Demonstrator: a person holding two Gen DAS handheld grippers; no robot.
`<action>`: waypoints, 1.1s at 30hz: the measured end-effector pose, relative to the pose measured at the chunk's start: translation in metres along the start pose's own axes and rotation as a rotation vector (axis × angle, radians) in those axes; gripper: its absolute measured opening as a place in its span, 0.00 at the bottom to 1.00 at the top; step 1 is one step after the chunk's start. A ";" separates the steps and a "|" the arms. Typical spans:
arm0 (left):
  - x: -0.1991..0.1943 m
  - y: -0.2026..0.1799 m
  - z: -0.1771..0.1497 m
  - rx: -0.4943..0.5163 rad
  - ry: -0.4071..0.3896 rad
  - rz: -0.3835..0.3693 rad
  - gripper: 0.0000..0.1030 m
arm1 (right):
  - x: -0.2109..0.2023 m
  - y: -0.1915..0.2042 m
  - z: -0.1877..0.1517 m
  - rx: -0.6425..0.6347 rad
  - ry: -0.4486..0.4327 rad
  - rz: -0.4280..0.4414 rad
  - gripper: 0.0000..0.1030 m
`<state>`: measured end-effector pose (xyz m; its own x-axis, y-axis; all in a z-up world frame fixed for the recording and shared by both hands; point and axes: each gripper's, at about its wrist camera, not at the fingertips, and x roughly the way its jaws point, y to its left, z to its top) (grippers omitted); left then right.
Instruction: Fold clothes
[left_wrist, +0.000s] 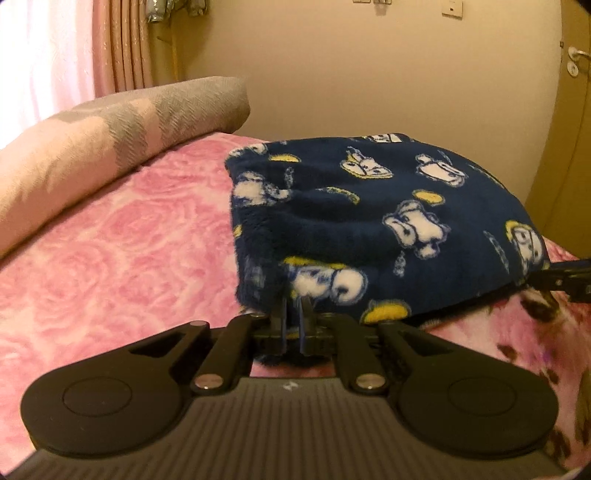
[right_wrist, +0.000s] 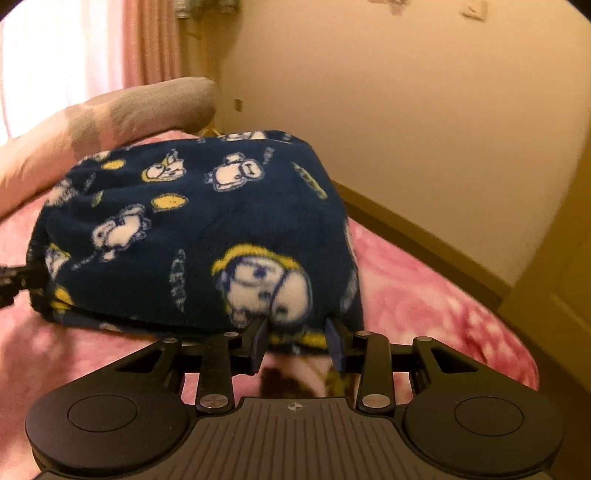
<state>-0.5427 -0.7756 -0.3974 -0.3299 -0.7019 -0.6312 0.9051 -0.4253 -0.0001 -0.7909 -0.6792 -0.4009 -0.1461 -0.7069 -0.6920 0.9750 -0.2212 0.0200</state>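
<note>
Left gripper (left_wrist: 293, 301) pinched nearly closed on the near edge of the navy fleece garment (left_wrist: 369, 206), a thin fold of cloth between its fingers; right gripper (right_wrist: 299, 325) set at a middling width, clamped on a thicker bunch of the same hem at the garment's other near corner. Garment doubled over in a rounded heap, printed with white cartoon figures and yellow shapes, lying on a pink rose-patterned blanket (left_wrist: 110, 258). Beyond it a pink-and-grey rolled quilt (left_wrist: 110, 136), pink curtains (left_wrist: 122, 44), a cream wall (left_wrist: 351, 74) and a door (left_wrist: 576, 122) at far right.
</note>
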 end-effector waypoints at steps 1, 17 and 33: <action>-0.008 -0.001 0.000 0.009 0.020 0.016 0.10 | -0.010 0.001 -0.002 0.019 0.013 0.005 0.35; -0.223 -0.021 0.050 -0.056 0.233 0.021 0.63 | -0.213 0.038 -0.005 0.252 0.133 0.091 0.68; -0.362 -0.034 0.079 -0.061 0.152 0.081 0.69 | -0.346 0.071 0.034 0.162 0.086 0.069 0.72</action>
<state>-0.4758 -0.5522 -0.1074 -0.2148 -0.6362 -0.7410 0.9434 -0.3316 0.0113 -0.6771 -0.4734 -0.1357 -0.0586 -0.6657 -0.7439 0.9416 -0.2843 0.1802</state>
